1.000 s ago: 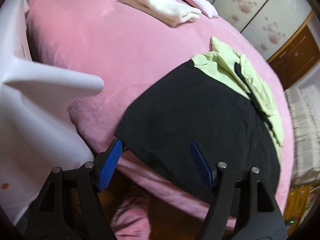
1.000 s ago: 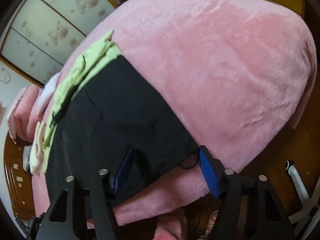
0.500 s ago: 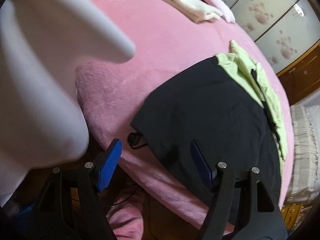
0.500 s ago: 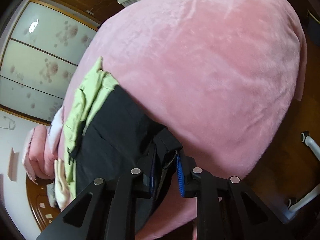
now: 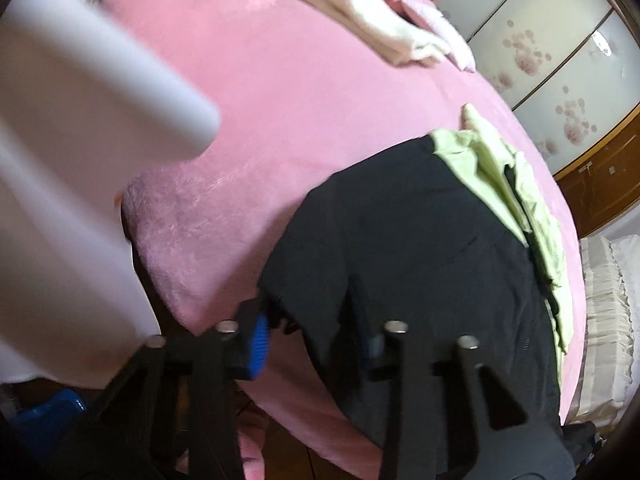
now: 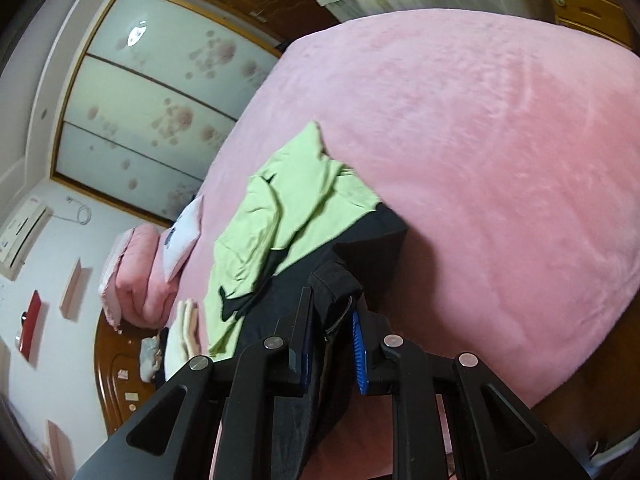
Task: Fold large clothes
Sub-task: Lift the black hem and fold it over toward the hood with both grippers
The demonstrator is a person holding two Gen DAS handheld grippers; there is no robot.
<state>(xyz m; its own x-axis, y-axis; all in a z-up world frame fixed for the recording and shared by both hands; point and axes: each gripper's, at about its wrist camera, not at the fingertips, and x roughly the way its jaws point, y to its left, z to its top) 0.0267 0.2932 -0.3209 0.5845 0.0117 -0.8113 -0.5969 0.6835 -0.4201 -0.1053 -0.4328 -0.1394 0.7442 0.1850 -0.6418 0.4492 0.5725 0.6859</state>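
— How far along are you with the folding?

— Early, I judge. The black garment (image 5: pixel 420 240) lies spread on the pink bed (image 5: pixel 280 100), its lime-green lining (image 5: pixel 500 184) showing at the far end. No fold is finished that I can see; I only have the near hem gathered up. A folded cream towel (image 5: pixel 372 28) sits well apart near the pillows, which may be a finished piece.

— What are your 2 grippers doing?

— My right gripper (image 6: pixel 330 344) is clamped on the near corner of the black cloth; the fabric bunches between the blue pads (image 6: pixel 358 356) with a loop of cord beside it, and that corner is lifted off the bed. My left gripper (image 5: pixel 316 336) has just been closing on the other near corner. Black cloth sits between the jaws and looks pinched, though 1 pad is hidden behind the fabric.

— What is left?

— Carry both corners toward the green end, lay them down, smooth, then fold again.
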